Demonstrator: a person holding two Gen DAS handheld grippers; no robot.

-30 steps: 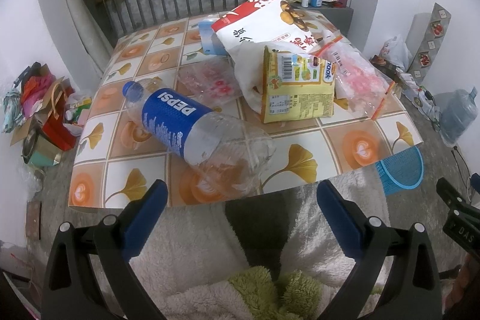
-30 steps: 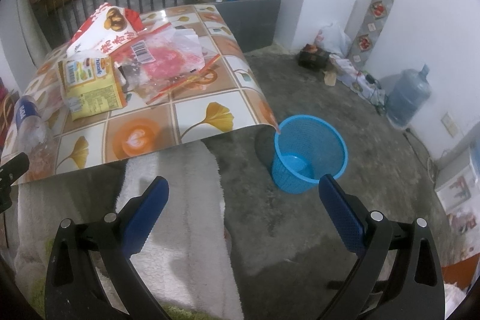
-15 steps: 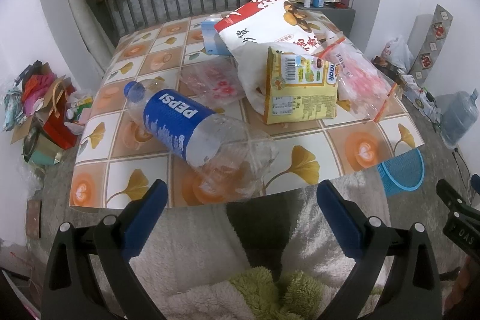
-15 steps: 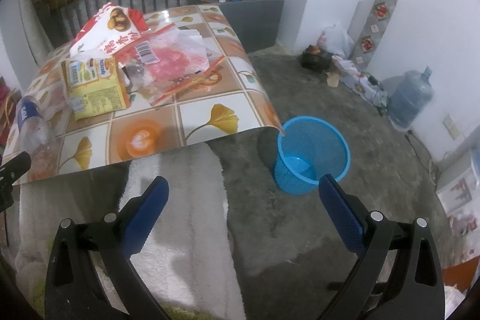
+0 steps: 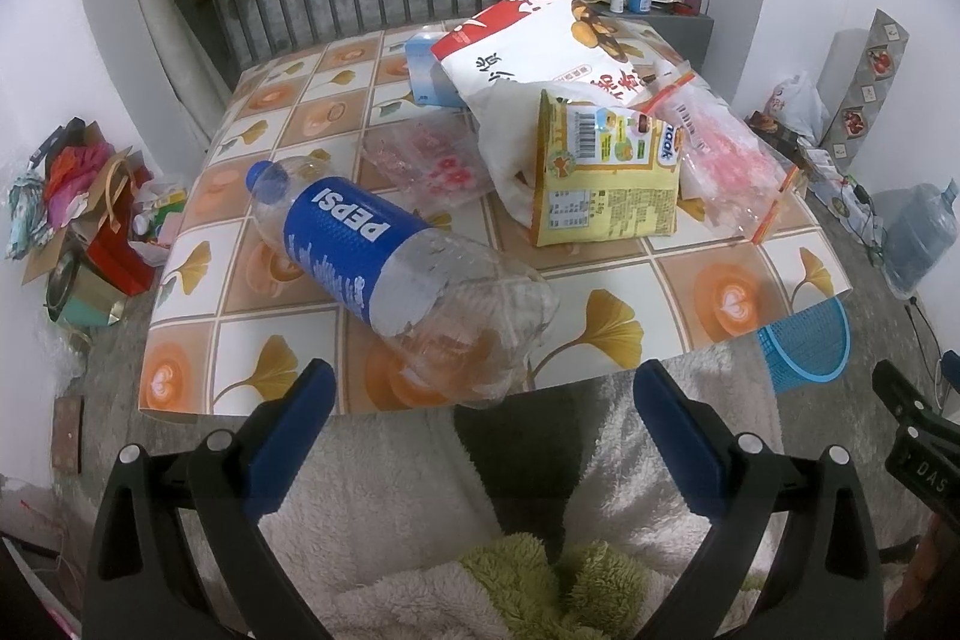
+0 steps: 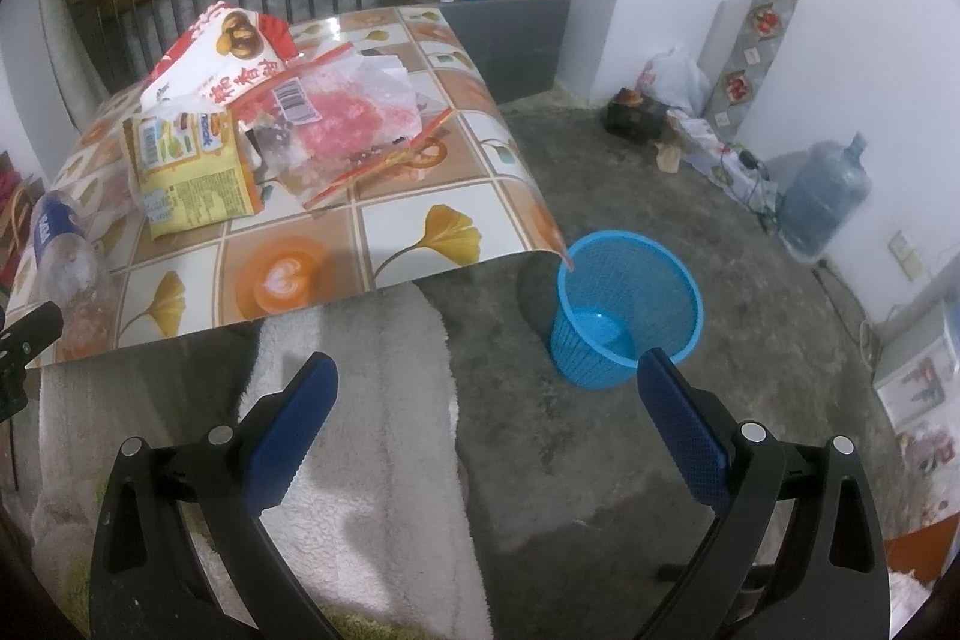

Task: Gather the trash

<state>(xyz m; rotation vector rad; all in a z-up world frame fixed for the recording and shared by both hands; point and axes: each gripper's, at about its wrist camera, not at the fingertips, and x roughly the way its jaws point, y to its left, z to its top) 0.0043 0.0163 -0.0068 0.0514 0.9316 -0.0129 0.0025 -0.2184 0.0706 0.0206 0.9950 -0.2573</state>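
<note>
Bottle point(image 5: 384, 268), blue label "PEPSI", lying on table point(image 5: 738, 292) at near edge. Yellow packet point(image 5: 606, 178), barcode, behind it. Blue basket point(image 6: 624, 310) on floor. Left gripper point(image 5: 480, 436), right gripper point(image 6: 486, 430): spread wide, empty.

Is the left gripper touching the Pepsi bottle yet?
Apart. In the left wrist view the left gripper is open, its fingertips short of the Pepsi bottle, with tablecloth visible between.
</note>
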